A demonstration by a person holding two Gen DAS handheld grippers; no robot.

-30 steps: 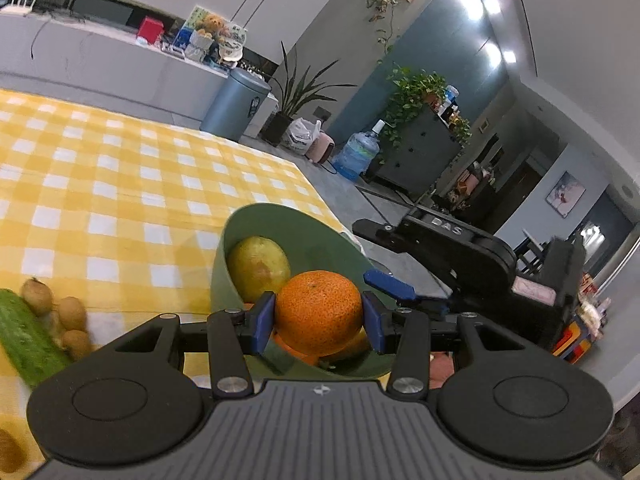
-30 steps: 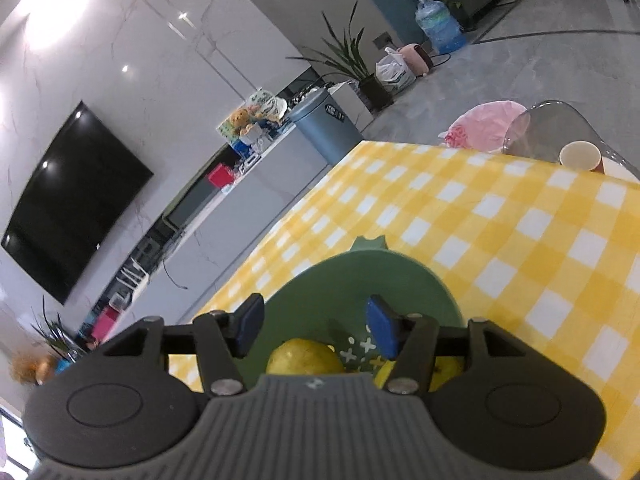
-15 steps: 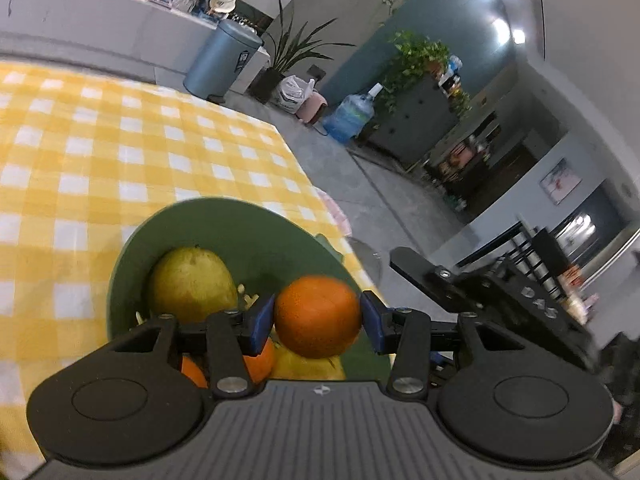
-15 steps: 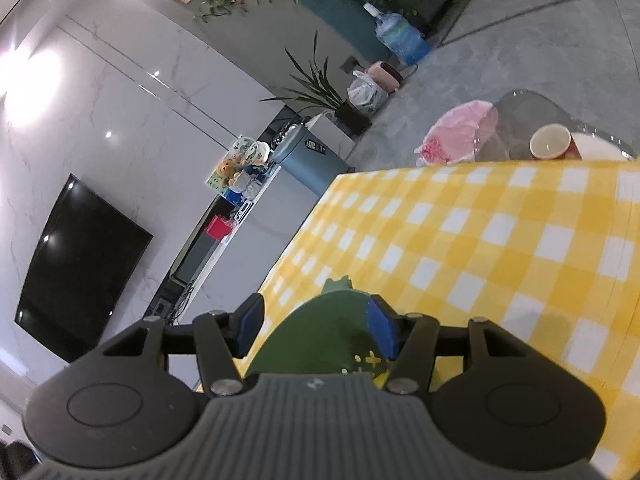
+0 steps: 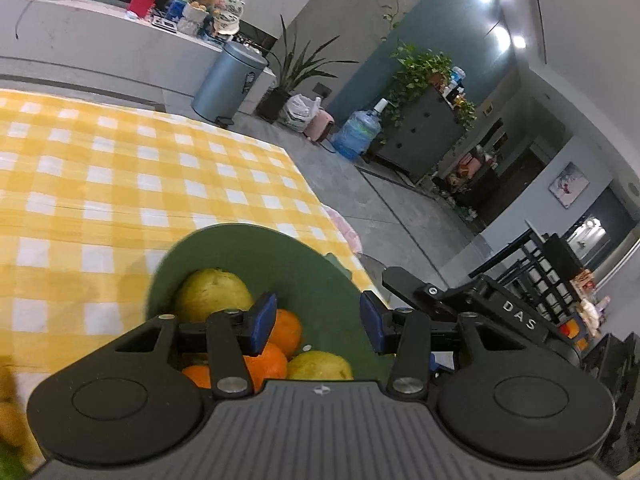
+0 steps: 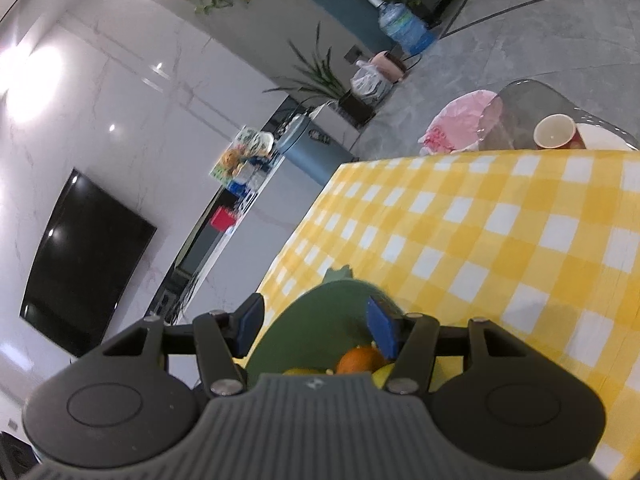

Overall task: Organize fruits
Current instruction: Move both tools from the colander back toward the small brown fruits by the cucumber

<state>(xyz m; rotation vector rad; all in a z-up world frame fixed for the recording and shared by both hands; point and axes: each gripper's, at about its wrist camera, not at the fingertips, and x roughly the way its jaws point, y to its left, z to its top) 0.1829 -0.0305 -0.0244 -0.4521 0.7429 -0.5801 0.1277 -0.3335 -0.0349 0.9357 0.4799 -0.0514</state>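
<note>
Green bowl (image 5: 280, 264) | oranges (image 5: 286, 330) inside | below empty left claw (image 5: 318, 322)

oranges (image 5: 280, 344) and pears (image 5: 212, 294) lie in the bowl (image 5: 256, 248) on the table (image 5: 120, 184)

The left gripper's body (image 5: 320, 420) hides the green bowl's (image 5: 320, 264) near rim and the lower parts of its oranges (image 5: 286, 330). Yellow fruit (image 5: 10, 416) at the left edge is blurred and cut off.
</note>
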